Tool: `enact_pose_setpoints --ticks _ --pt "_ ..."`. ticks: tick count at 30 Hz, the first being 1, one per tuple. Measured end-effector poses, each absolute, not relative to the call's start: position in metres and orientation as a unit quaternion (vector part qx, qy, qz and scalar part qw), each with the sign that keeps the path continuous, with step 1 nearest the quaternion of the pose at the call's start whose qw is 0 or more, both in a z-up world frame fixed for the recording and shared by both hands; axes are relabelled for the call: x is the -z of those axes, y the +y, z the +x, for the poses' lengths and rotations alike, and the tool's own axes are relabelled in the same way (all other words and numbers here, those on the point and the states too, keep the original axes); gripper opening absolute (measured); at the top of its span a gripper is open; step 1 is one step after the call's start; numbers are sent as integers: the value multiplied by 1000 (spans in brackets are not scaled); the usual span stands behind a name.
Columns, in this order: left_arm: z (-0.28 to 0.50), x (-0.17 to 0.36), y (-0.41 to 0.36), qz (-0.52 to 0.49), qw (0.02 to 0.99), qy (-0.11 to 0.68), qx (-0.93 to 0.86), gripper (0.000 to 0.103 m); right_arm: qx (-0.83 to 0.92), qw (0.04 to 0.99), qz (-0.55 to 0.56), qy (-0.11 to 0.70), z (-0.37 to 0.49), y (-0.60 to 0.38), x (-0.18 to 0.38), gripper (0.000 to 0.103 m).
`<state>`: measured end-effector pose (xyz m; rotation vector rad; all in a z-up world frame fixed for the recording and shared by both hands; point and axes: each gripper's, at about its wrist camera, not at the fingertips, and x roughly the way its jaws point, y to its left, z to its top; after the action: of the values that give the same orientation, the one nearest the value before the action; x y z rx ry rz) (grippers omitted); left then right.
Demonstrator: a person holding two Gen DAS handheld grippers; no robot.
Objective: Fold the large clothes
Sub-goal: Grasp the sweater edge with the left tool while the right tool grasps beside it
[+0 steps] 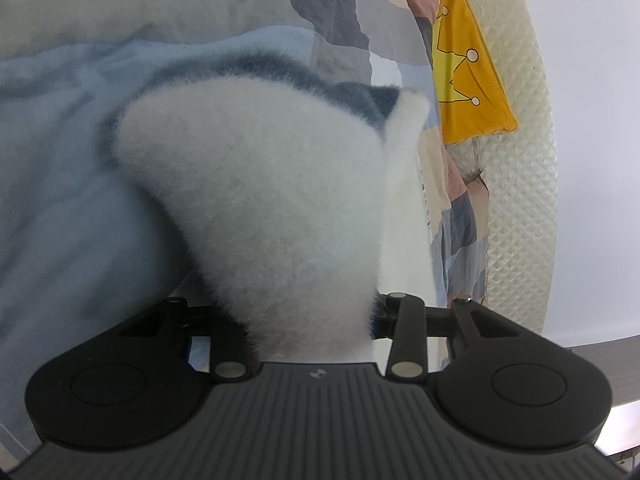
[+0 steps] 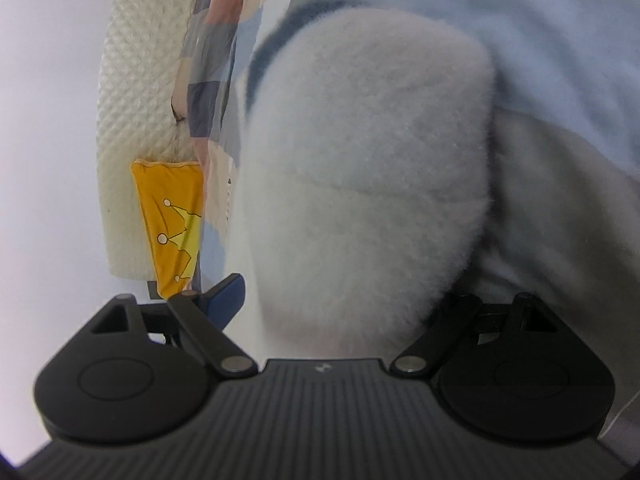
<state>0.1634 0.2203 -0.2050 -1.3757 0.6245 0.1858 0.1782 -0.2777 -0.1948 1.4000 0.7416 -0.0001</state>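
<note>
A fluffy white garment [image 1: 264,200] with a blue-grey band [image 1: 280,68] along its far edge lies bunched on the bed. In the left wrist view a thick fold of it rises from between the jaws of my left gripper [image 1: 312,320]. The jaws are drawn in on that fold and the pile hides both fingertips. In the right wrist view the same white garment [image 2: 360,168] bulges between the wide-spread jaws of my right gripper [image 2: 344,300]. Its blue left finger [image 2: 226,294] shows just beside the fabric, and the right finger is hidden behind the fluff.
A light-blue sheet [image 1: 60,160] covers the bed under the garment. Beyond it lie a patchwork quilt [image 1: 344,8], a yellow pillow with a crown print [image 1: 464,76] and a cream quilted mattress edge [image 1: 520,160] against a white wall [image 1: 596,120].
</note>
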Motion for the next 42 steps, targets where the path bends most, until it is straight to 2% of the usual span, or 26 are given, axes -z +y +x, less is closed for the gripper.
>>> enact_pose_setpoints --ticks 4,5,7,8,9,11,14,20,28,34,42 --pt "164 204 220 -621 727 282 -84 44 -23 731 584 354 188 -268 189 91" --pt "164 203 220 -619 728 282 -84 44 -28 734 577 357 190 -267 189 88" --pt "164 202 219 -613 734 280 -84 43 -30 736 572 361 192 -266 189 78" --pt "164 201 218 -608 738 280 -84 42 -27 736 568 367 194 -266 190 68" --pt "165 200 218 -602 743 281 -84 42 -23 737 563 372 199 -264 188 64" --pt "166 197 217 -593 750 282 -84 40 -21 743 554 376 201 -263 183 48" --pt "167 190 215 -577 762 282 -84 38 -34 776 501 383 207 -259 164 38" --pt "171 159 213 -552 782 279 -75 35 -66 783 497 368 209 -268 141 34" --pt "200 100 182 -516 806 287 -31 35 -73 797 498 333 212 -296 95 34" --pt "251 63 149 -511 805 301 10 35 -71 812 499 293 220 -334 62 34" --pt "354 41 103 -502 788 350 59 35 -58 827 491 267 262 -380 28 34"
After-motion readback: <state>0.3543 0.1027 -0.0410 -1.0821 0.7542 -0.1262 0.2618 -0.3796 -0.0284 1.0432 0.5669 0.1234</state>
